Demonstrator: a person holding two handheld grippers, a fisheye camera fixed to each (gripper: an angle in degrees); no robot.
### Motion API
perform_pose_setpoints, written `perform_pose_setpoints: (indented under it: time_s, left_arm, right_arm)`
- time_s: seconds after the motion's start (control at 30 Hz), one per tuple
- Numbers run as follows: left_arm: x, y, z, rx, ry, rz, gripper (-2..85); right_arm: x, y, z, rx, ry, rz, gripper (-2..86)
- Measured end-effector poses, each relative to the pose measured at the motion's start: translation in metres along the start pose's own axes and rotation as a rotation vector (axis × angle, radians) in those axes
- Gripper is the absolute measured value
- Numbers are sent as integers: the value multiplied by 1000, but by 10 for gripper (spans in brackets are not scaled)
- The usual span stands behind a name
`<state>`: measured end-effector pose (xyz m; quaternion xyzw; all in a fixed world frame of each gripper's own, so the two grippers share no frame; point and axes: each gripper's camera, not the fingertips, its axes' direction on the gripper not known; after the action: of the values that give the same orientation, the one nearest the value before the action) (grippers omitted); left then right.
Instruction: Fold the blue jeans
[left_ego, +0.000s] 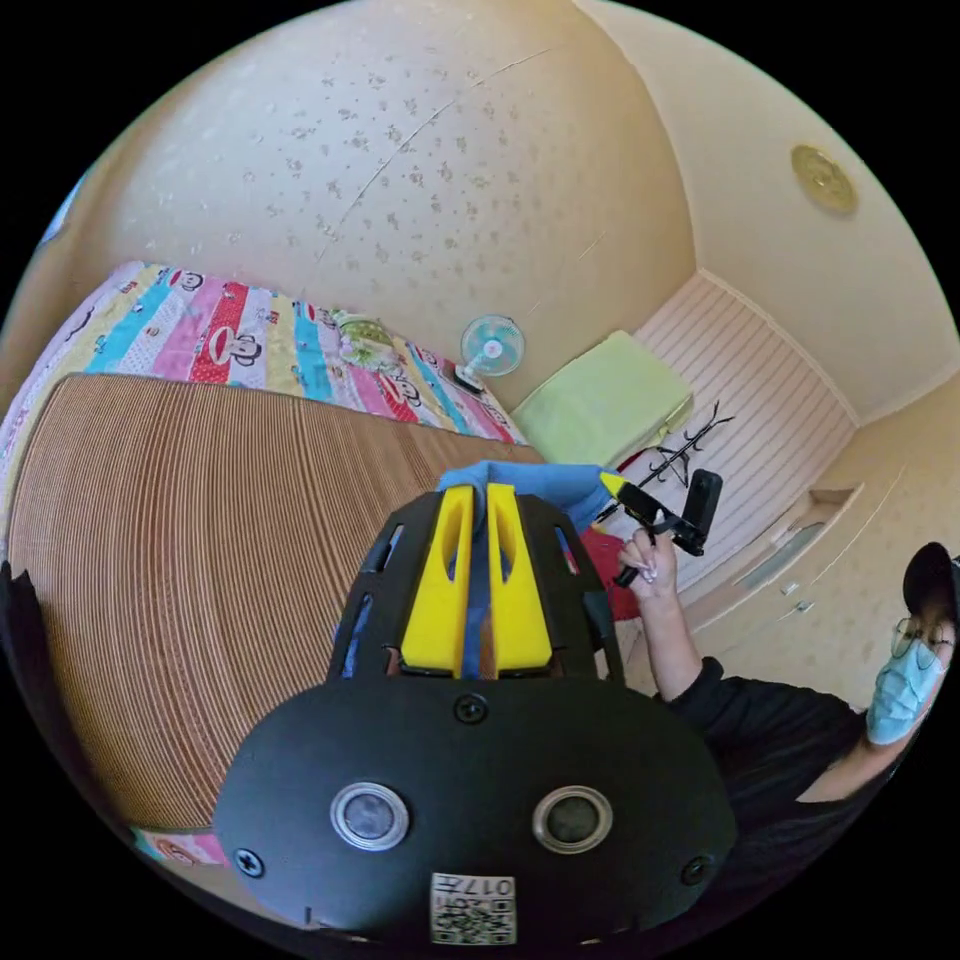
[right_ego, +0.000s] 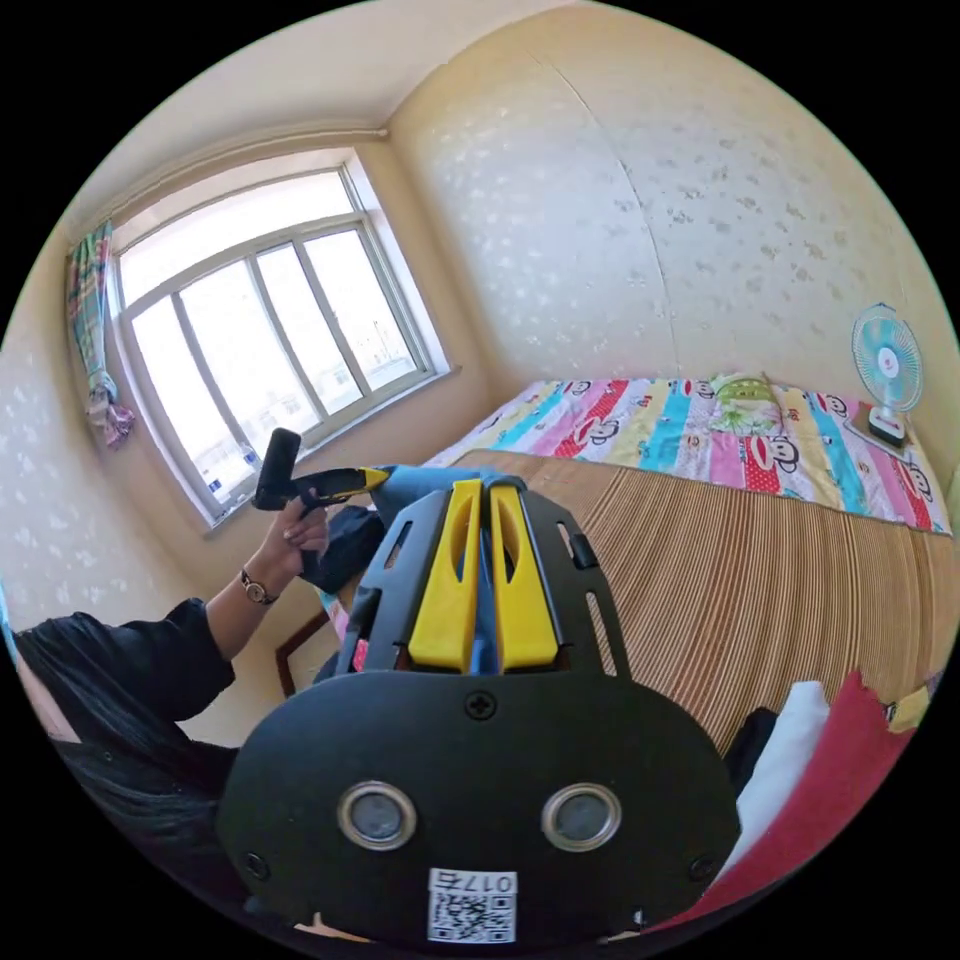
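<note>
A person lifts the blue jeans (left_ego: 545, 480) above a bed, the left gripper (left_ego: 478, 495) and right gripper (right_ego: 485, 495) each clamped on the cloth's edge; beyond lie a slatted mat (right_ego: 760, 590), striped sheet (right_ego: 640, 420) and fan (right_ego: 885, 370).

A ribbed brown mat (right_ego: 760, 590) covers the bed, with a striped cartoon-print sheet (right_ego: 690, 425) showing past its far edge — a small green pillow (right_ego: 742, 388) lies on that sheet. A blue fan (right_ego: 886, 365) stands at the sheet's corner near the speckled wall (left_ego: 400, 150). A window (right_ego: 260, 330) with a bunched curtain (right_ego: 95, 330) — a folded green blanket (left_ego: 605, 400), a coat rack (left_ego: 690, 445).
</note>
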<state>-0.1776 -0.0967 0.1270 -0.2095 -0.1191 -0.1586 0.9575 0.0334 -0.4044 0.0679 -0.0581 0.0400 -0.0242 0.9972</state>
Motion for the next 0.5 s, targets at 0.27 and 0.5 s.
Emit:
perform_pose_setpoints:
  time_s: [0.27, 0.5]
  left_arm:
    - [-96, 231, 60, -196, 229, -419, 25]
    - [-142, 227, 16, -52, 230, -526, 109]
  right_arm:
    - [64, 251, 53, -286, -203, 363, 27]
    - [97, 350, 3, -263, -293, 658, 93]
